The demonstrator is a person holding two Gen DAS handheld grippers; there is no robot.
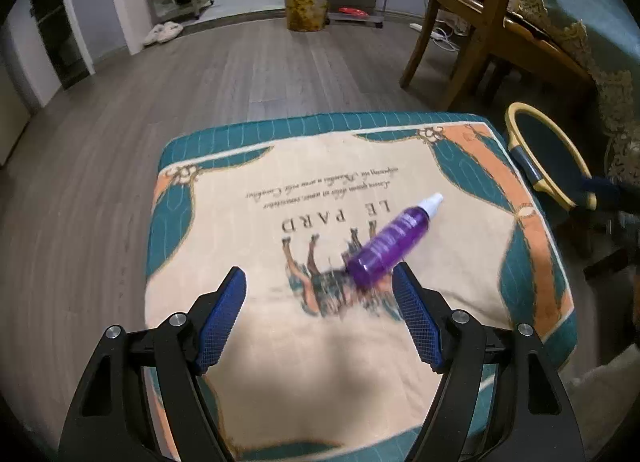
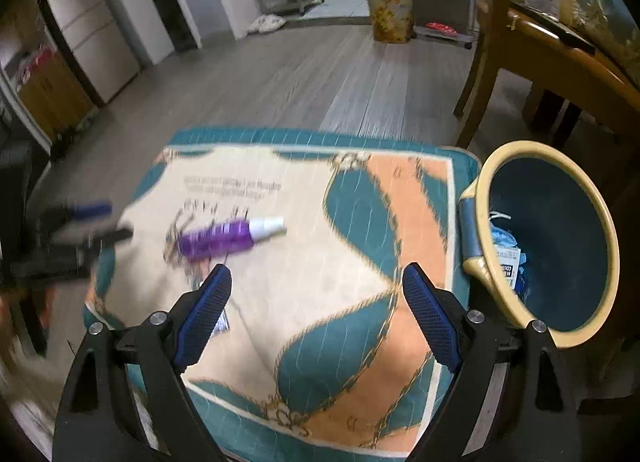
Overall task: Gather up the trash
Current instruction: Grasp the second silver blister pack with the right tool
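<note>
We've got both claws, left claw (image 1: 320, 282) & right claw (image 2: 316, 278), spread wide & empty, bottle (image 1: 390, 244) still lying on cushion (image 1: 240, 222) just ahead of left claw's right finger, bin (image 2: 560, 166) w/ some scraps beside right claw.

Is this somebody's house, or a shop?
Probably a home, a dining area: a wooden chair, a pale tall fridge, white slippers on grey plank flooring suggest it.

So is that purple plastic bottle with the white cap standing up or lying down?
Lying down. The purple plastic bottle rests on its side on the printed cushion, with its white cap pointing sideways.
</note>
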